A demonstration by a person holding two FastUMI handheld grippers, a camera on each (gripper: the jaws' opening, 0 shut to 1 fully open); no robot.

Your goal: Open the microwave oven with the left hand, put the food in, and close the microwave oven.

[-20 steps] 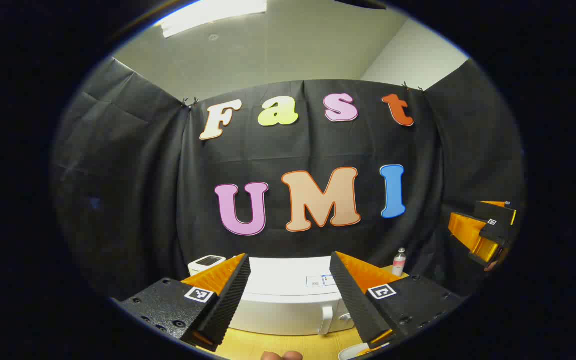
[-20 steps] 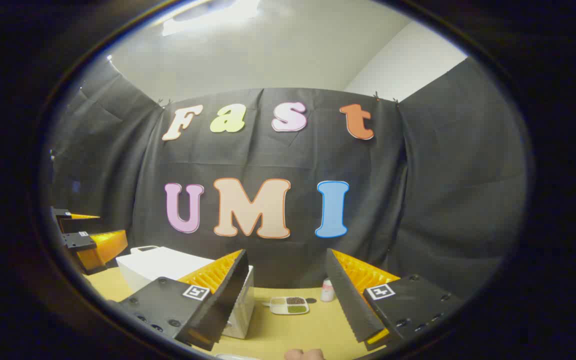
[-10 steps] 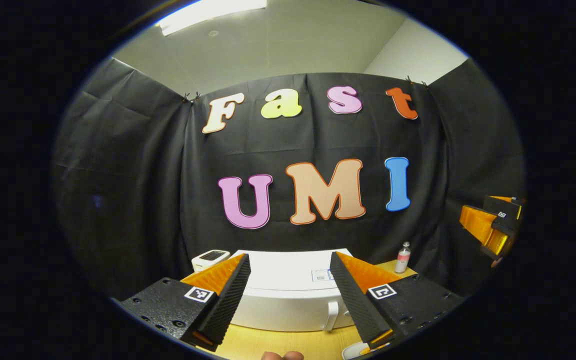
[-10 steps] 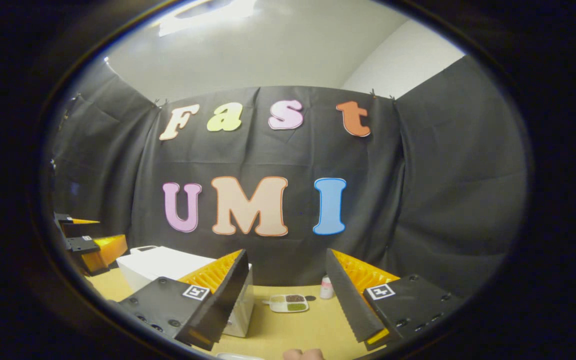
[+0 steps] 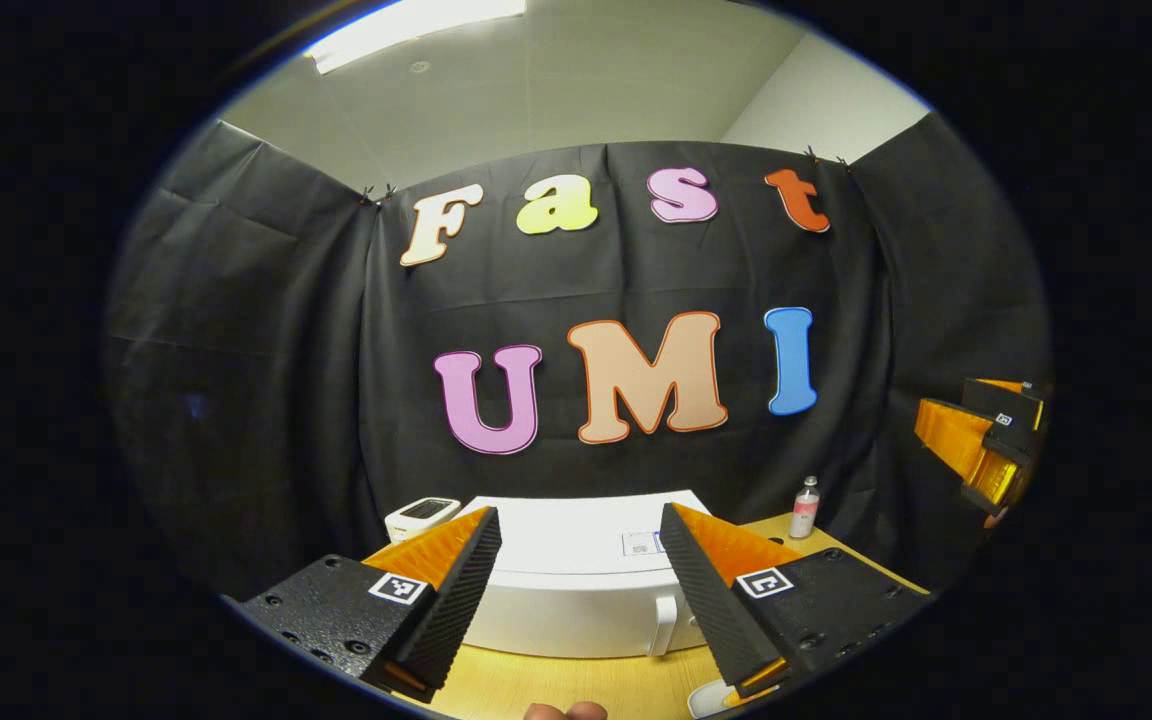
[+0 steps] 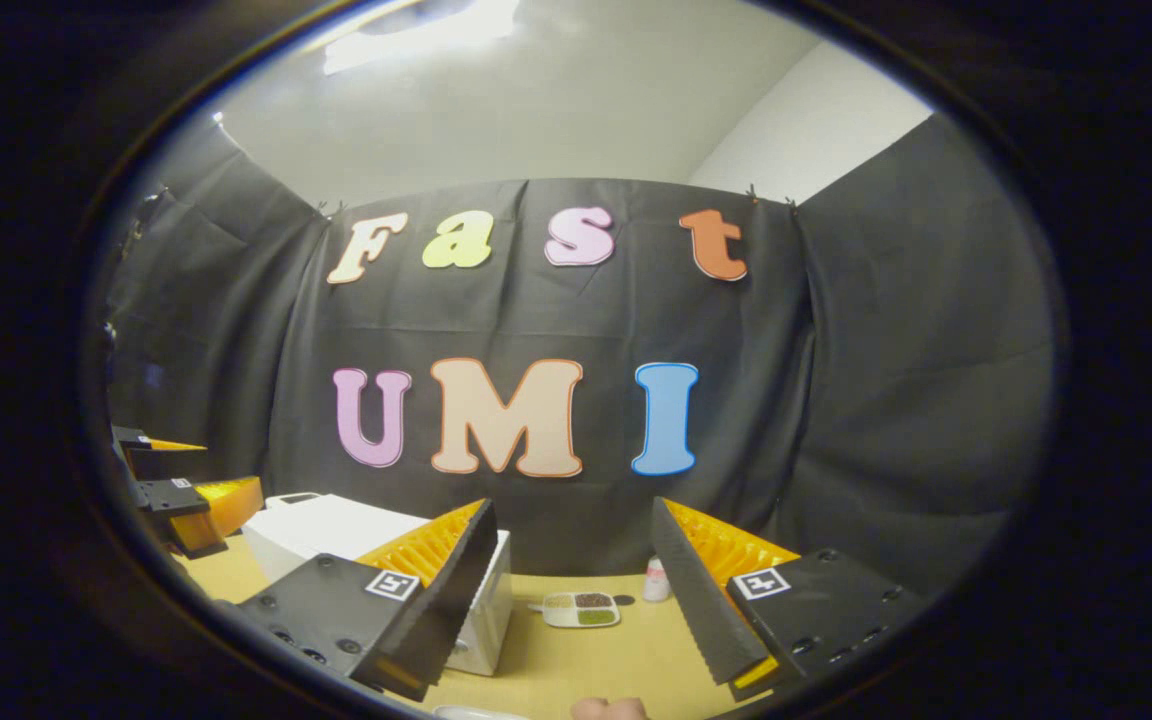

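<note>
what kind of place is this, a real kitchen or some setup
Likely a staged recording booth, not a kitchen: a white microwave oven on a wooden table, a sectioned food tray, black cloth walls.

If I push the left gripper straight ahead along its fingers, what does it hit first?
Most likely the microwave oven: the open left gripper points at its closed front and top edge, with the door handle near its right finger. Depth is unclear; nothing seems to lie between.
</note>
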